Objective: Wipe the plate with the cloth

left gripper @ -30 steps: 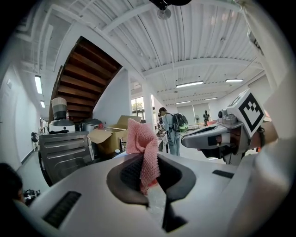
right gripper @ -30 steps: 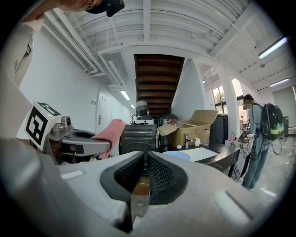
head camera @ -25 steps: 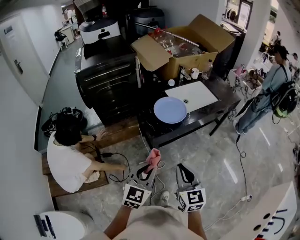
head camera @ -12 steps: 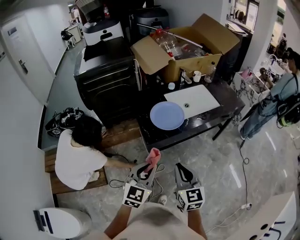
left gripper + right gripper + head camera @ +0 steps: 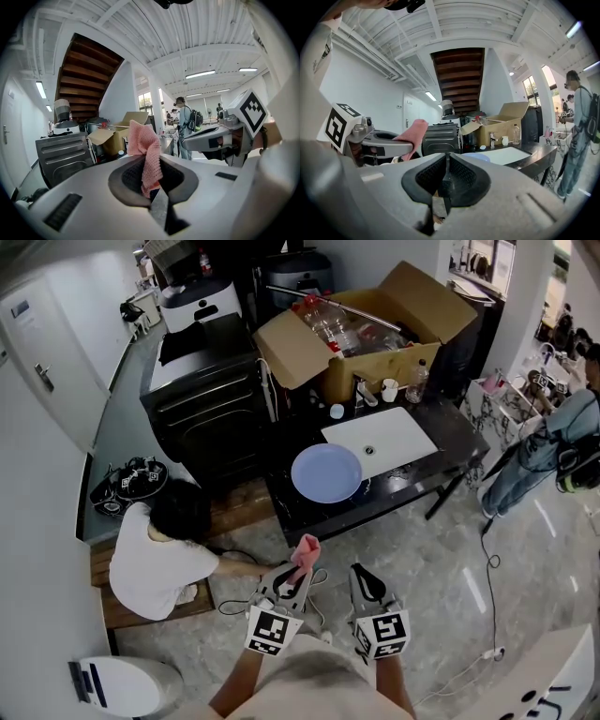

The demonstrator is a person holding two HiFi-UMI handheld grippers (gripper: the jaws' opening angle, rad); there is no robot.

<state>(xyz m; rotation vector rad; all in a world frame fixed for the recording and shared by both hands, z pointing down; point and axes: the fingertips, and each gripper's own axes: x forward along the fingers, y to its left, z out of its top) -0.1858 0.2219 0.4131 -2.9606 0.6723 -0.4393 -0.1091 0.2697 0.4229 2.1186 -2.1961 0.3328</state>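
Note:
A pale blue plate lies on the black table, beside a white sink basin, well ahead of both grippers. My left gripper is shut on a pink cloth, whose folds stick up past the jaws in the left gripper view. My right gripper is shut with nothing between its jaws. In the right gripper view the plate shows low on the table, with the cloth at the left. Both grippers hang over the floor, short of the table.
A person in a white shirt crouches on the floor at the left, by cables. An open cardboard box with bottles stands behind the sink. A black oven is to the table's left. Another person stands at the right.
The table and plate have drawn slightly nearer and shifted left in the head view. The crouching person has shifted. Both grippers keep their pose, the cloth still held.

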